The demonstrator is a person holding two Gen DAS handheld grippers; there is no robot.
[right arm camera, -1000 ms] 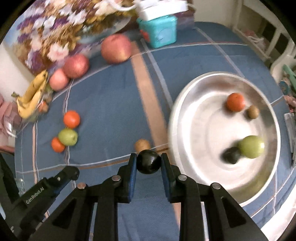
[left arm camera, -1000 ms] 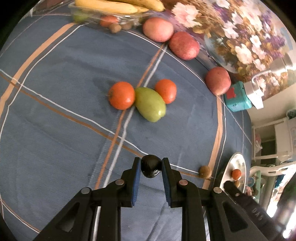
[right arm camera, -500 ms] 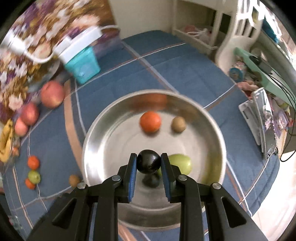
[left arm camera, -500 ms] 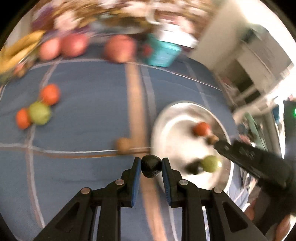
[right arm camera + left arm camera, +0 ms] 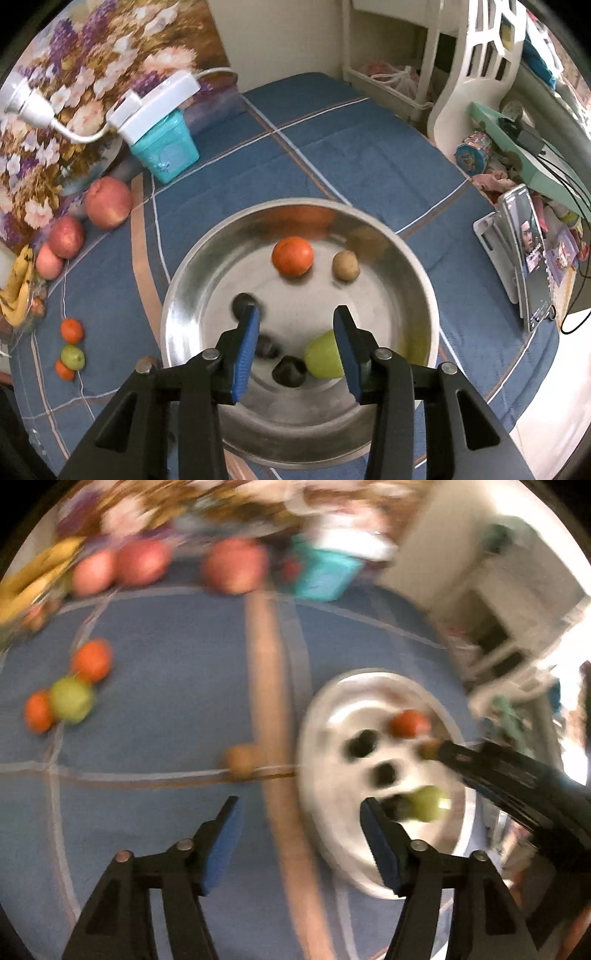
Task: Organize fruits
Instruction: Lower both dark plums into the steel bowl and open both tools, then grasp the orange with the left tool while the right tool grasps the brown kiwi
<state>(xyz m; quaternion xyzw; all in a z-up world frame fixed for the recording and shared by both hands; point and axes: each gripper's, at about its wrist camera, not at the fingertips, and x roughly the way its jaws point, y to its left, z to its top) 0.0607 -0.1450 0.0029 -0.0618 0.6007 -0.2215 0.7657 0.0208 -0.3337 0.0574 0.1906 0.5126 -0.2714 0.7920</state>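
My right gripper (image 5: 295, 325) is open and empty above the steel bowl (image 5: 417, 280). In the bowl lie an orange (image 5: 292, 255), a brown kiwi (image 5: 345, 265), a green fruit (image 5: 323, 356) and three dark round fruits (image 5: 289, 371). My left gripper (image 5: 299, 816) is open and empty at the bowl's (image 5: 314, 738) left rim, in a blurred view. On the blue cloth stay a brown kiwi (image 5: 240, 758), two oranges (image 5: 90, 660) and a green fruit (image 5: 71, 700).
Three red apples (image 5: 109, 203) and bananas (image 5: 16, 291) lie at the left by a floral board. A teal box (image 5: 166, 147) with a white power strip stands behind. A phone on a stand (image 5: 524, 254) and white chair sit right.
Both grippers opened and let go of their dark fruits, which now lie in the bowl. The left gripper swung from the cloth toward the bowl.
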